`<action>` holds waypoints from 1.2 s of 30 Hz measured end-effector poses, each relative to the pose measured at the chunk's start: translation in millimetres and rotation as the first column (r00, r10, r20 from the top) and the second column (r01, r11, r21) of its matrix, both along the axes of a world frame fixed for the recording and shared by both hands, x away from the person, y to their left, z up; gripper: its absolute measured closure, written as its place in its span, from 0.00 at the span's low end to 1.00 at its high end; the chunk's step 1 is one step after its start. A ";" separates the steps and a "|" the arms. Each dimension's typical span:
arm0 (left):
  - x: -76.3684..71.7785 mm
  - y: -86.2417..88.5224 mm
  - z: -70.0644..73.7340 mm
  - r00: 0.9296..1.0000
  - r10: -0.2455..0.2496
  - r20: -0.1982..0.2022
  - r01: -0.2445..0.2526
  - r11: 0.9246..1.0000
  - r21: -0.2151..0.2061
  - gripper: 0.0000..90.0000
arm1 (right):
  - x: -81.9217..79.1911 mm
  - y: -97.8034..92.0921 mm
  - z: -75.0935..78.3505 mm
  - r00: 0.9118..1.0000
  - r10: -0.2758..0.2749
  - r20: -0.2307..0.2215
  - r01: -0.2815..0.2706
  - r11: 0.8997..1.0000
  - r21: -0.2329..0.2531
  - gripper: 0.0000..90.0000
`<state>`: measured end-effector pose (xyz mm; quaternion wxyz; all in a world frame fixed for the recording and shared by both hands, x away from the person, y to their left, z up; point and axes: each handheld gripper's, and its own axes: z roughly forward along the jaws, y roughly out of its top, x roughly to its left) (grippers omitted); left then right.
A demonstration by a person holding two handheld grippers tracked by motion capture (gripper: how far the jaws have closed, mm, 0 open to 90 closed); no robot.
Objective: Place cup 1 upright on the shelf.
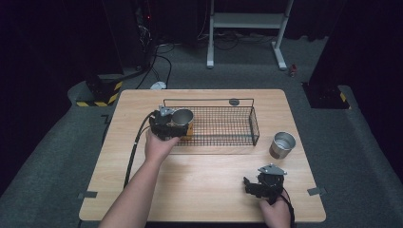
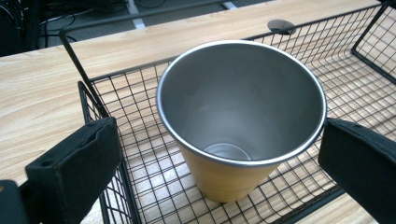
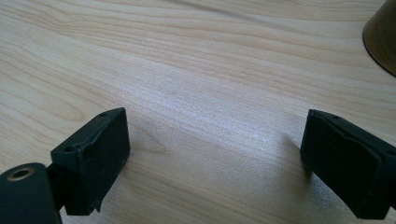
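Note:
A steel cup with a yellow-orange outside [image 1: 182, 116] [image 2: 243, 112] stands upright in the left end of a black wire basket [image 1: 223, 140] [image 2: 112, 93]. My left gripper [image 1: 171, 124] [image 2: 219, 140] is open, one jaw on each side of the cup. The right jaw is close to the rim and the left jaw stands clear of it. A second steel cup with a brown outside [image 1: 283, 144] [image 3: 383, 37] stands on the table to the right of the basket. My right gripper [image 1: 248, 186] [image 3: 215, 140] hovers open over bare wood near the front right, holding nothing.
The wooden table [image 1: 199, 180] has a dark round disc [image 1: 234, 101] [image 2: 280, 25] behind the basket. Grey tape tabs mark its front corners. On the floor beyond are a white stand [image 1: 247, 21], cables and yellow-black striped bases [image 1: 100, 95].

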<state>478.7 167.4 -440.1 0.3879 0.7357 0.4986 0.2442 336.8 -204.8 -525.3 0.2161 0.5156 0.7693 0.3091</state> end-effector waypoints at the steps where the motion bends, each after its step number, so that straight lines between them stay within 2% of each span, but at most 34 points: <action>1: 0.0 0.0 0.0 1.000 0.000 0.000 0.000 1.000 0.000 0.00 | 0.0 0.0 0.0 1.000 0.000 0.000 0.000 1.000 0.000 0.09; 15: -6.7 9.4 11.0 0.999 0.019 0.035 -0.019 1.000 0.002 0.00 | 0.0 0.0 0.0 1.000 0.000 0.000 0.000 1.000 0.000 0.09; 21: -10.0 13.1 13.6 0.999 0.016 0.036 -0.016 1.000 0.005 0.00 | 0.0 0.0 0.0 1.000 0.000 0.000 0.000 1.000 0.000 0.09; 28: -16.0 18.3 14.2 1.000 0.006 0.021 -0.006 1.000 0.003 0.00 | 0.0 0.0 0.0 1.000 0.000 0.000 0.000 1.000 0.000 0.09; 30: -17.6 19.9 12.8 1.000 0.007 0.013 -0.007 1.000 -0.012 0.00 | 0.0 0.0 0.0 1.000 0.000 0.000 0.000 1.000 0.000 0.09; 36: -23.9 25.2 7.9 1.000 -0.007 -0.006 0.007 1.000 -0.018 0.00 | 0.0 0.0 0.0 1.000 0.000 0.000 0.000 1.000 0.000 0.09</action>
